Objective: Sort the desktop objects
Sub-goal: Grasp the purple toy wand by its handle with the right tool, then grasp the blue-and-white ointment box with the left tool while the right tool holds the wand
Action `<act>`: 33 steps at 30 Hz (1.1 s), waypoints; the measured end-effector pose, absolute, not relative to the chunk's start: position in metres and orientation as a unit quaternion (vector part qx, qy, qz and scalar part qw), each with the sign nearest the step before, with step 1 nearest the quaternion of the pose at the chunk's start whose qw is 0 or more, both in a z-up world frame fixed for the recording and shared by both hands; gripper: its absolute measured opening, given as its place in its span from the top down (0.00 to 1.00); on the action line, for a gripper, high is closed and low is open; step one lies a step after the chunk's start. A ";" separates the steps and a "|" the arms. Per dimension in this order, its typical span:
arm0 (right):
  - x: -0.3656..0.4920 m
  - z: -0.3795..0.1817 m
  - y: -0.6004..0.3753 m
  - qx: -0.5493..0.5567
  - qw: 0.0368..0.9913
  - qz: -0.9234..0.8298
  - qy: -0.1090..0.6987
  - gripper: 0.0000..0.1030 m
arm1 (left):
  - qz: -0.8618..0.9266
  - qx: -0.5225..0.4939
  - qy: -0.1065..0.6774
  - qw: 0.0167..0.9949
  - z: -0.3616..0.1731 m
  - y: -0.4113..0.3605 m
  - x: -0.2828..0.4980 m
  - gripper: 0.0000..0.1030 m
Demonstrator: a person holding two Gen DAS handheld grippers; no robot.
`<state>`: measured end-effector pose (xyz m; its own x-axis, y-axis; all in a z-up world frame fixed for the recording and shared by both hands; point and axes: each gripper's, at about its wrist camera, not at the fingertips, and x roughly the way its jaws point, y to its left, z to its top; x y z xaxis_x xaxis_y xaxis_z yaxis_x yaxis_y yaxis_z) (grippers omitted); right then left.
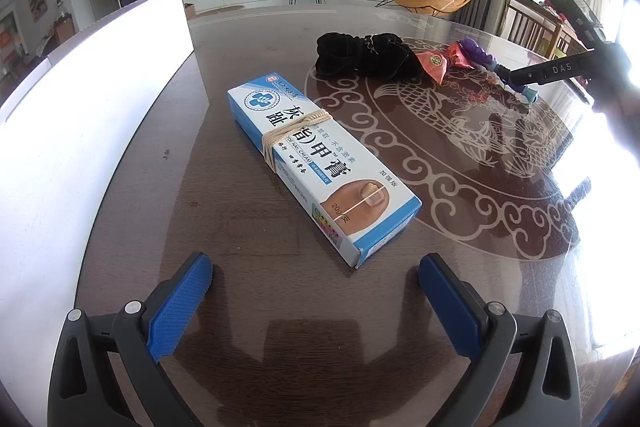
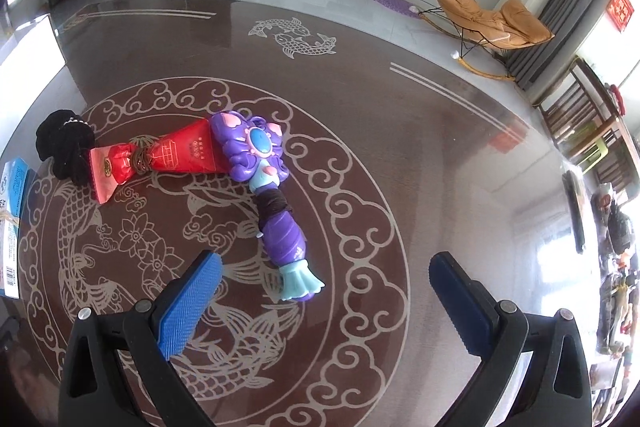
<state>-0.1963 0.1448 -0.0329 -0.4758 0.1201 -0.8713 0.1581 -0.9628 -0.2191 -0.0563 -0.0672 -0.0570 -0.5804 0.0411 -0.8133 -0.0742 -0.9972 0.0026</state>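
Left gripper (image 1: 315, 281) jaws spread before the cream box (image 1: 320, 169), lying diagonally; right gripper (image 2: 326, 281) spread too.

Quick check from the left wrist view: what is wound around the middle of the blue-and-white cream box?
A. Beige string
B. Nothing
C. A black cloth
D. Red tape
A: the cream box has several turns of beige string wrapped around its middle.
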 end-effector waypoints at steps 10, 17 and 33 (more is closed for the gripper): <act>-0.228 -0.059 0.131 0.519 0.011 -0.848 0.108 0.00 | 0.889 -0.457 0.018 0.032 -0.057 -0.067 -0.056 0.00; -0.231 -0.068 0.129 0.524 0.033 -0.848 0.070 0.15 | 0.889 -0.457 0.018 0.032 -0.057 -0.067 -0.056 0.00; -0.117 -0.065 0.134 0.518 0.049 -0.853 -0.038 0.78 | 0.889 -0.457 0.018 0.032 -0.057 -0.067 -0.056 0.00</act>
